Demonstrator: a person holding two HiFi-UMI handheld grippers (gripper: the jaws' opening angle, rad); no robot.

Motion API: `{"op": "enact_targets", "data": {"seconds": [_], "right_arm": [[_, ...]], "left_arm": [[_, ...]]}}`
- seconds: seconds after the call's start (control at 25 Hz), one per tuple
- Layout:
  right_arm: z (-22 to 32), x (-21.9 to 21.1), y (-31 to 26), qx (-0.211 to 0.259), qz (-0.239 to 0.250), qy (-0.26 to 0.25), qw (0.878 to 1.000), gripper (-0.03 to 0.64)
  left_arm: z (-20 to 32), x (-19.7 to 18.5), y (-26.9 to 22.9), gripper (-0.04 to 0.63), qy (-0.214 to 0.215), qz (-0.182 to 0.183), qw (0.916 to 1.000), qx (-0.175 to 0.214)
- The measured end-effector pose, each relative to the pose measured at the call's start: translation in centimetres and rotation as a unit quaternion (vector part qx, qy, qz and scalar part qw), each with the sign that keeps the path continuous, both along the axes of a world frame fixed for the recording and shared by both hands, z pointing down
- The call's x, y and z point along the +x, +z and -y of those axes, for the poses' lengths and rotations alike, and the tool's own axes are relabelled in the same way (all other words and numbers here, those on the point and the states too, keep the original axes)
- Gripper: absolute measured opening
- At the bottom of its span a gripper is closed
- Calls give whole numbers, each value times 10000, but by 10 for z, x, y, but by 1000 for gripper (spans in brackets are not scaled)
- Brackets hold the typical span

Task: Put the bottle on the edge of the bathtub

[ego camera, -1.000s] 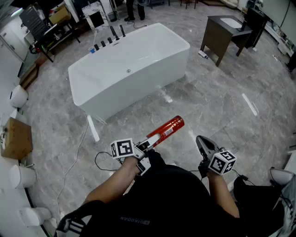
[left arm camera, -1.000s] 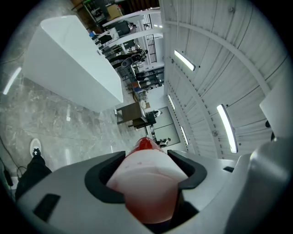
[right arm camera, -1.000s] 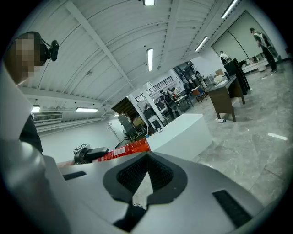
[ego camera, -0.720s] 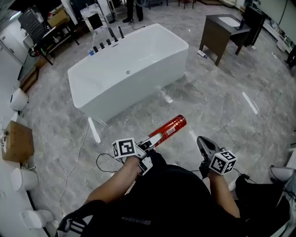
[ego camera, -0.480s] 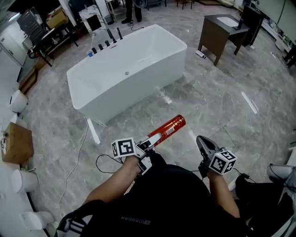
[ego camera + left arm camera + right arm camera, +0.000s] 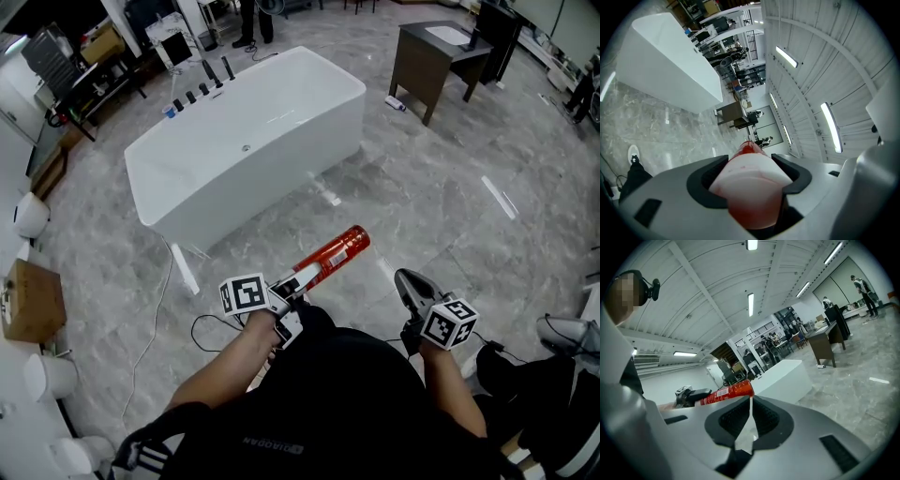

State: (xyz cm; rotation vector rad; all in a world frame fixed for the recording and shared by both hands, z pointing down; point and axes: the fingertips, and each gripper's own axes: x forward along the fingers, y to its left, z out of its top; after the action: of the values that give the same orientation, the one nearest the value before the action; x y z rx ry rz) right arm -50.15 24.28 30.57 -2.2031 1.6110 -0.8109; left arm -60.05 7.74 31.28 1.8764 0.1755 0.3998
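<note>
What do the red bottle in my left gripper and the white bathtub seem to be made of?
Red cylindrical bottle: probably painted metal, like a spray can, glossy, with bright highlights along its side; hard plastic is possible. White rectangular bathtub: smooth, glossy acrylic or enamel, judging by the soft sheen on its walls.

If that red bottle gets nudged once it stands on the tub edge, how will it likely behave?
The bottle looks rigid: it juts straight from the left gripper without sagging. As a tall, narrow cylinder, it would probably tip easily upright and roll if laid down. The bathtub looks glossy, so it may slide.
</note>
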Motion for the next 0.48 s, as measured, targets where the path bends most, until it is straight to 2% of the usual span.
{"op": "enact_targets", "data": {"seconds": [0.2,0.36,0.48], "right_arm": [[-12,7,3,-132,-25,104,9999,40],[-19,29,1,-119,15,243,9996,40],[-28,21,4,-93,57,374,9992,40]], "left_arm": [[-5,11,-3,301,21,-69,10000,-17],[-9,35,-10,301,67,-140,9998,-102],[-15,33,-8,301,153,-135,9997,-130]]}}
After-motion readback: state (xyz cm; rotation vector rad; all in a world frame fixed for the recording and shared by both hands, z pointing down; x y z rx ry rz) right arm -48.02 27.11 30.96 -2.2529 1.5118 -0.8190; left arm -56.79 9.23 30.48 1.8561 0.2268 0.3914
